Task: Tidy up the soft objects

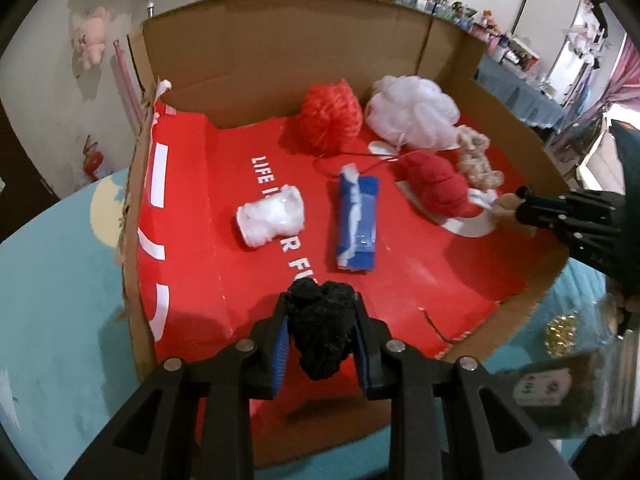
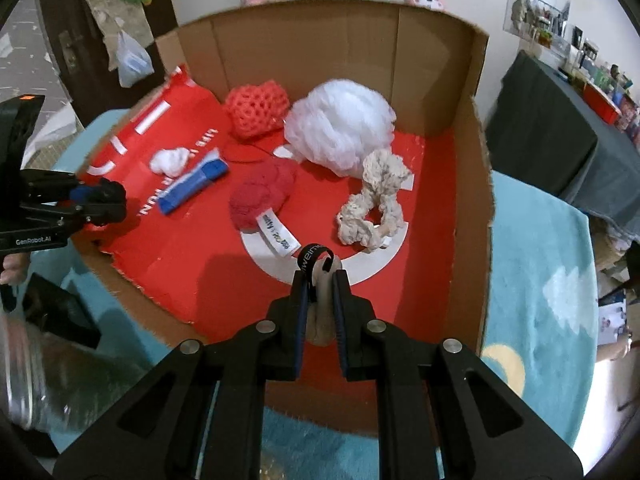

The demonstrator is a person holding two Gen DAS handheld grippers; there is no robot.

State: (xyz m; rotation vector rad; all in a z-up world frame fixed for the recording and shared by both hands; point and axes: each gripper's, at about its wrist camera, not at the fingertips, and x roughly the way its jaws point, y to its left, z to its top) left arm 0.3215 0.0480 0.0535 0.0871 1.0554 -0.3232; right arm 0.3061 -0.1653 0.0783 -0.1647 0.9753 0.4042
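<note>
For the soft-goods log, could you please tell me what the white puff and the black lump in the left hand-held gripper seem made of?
White puff: looks like gathered nylon mesh, translucent, frilly.
Black lump in the left hand-held gripper: probably matte chenille or fuzzy yarn, with a nubbly surface.

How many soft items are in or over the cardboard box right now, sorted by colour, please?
Red: 2, mesh pouf and plush.
White: 2, mesh pouf and wad.
Blue-white: 1, roll.
Cream: 1, scrunchie.
Black: 1, in left tongs.
Beige: 1, in right tongs.
Total: 8
</note>
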